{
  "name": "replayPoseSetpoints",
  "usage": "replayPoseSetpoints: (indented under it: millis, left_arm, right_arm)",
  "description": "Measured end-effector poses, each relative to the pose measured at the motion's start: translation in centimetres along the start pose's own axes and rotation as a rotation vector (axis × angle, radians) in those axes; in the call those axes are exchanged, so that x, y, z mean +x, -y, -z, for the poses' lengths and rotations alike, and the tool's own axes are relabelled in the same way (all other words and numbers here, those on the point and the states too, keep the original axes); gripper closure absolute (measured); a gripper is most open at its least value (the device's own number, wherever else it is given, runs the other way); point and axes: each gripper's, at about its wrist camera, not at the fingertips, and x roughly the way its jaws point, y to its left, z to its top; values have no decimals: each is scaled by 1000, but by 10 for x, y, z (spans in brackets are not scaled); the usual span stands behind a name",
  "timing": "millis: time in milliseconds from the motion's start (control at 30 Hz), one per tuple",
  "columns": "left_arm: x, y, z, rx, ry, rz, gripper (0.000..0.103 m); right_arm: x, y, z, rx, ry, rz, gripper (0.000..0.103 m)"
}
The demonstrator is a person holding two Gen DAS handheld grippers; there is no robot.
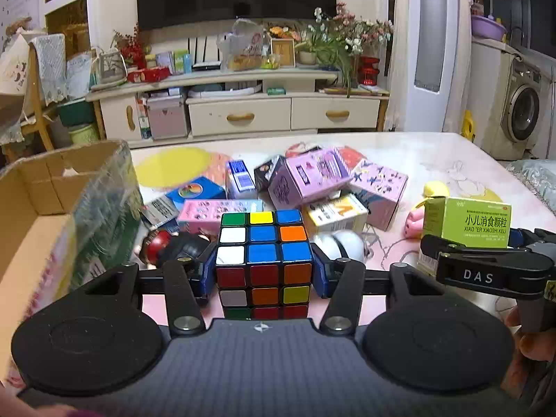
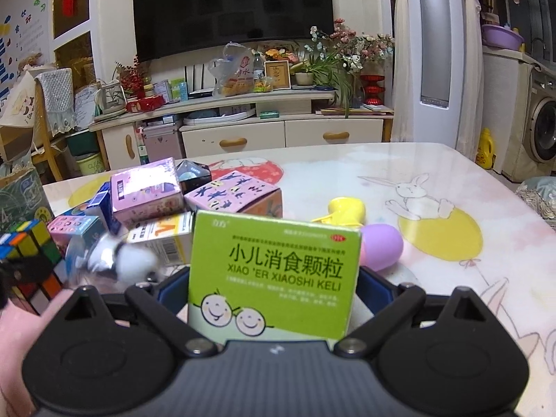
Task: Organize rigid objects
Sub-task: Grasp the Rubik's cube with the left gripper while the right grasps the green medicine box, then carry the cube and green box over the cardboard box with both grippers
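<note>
At far left the open brown cardboard box (image 1: 52, 201) runs off the frame, so its floor and contents cannot be seen. Beside it the left claw (image 1: 264, 274) is clenched on the scrambled multicoloured puzzle cube (image 1: 264, 260), held just above the pink patterned table (image 1: 434, 160). Only the blue pads (image 1: 208, 274) on two side faces hold it, so a twist toward the box could turn a layer and let it slip.

Behind lies a blurred heap of pink and white cartons (image 1: 312, 180); a white round toy (image 2: 135, 260) there is smeared past recognition.

To the right, the right claw (image 2: 274, 295) grasps the green cardboard medicine box (image 2: 274, 274), lifted off the table. Its thin walls may buckle. The box hides its fingertips and partly covers the lilac plastic egg (image 2: 382, 246).
</note>
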Motion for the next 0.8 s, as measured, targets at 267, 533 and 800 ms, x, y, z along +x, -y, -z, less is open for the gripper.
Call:
replayPoseSetpoints:
  millis: [267, 533, 800]
  left_arm:
    - [-21, -13, -7, -24, 44, 25, 39]
    - [-45, -47, -24, -85, 96, 6, 39]
    - [-55, -107, -26, -187, 101, -111, 39]
  right_arm:
    - [-27, -8, -10, -23, 25, -27, 7]
    - [-60, -52, -27, -96, 65, -143, 7]
    - [-88, -126, -47, -182, 133, -342, 6]
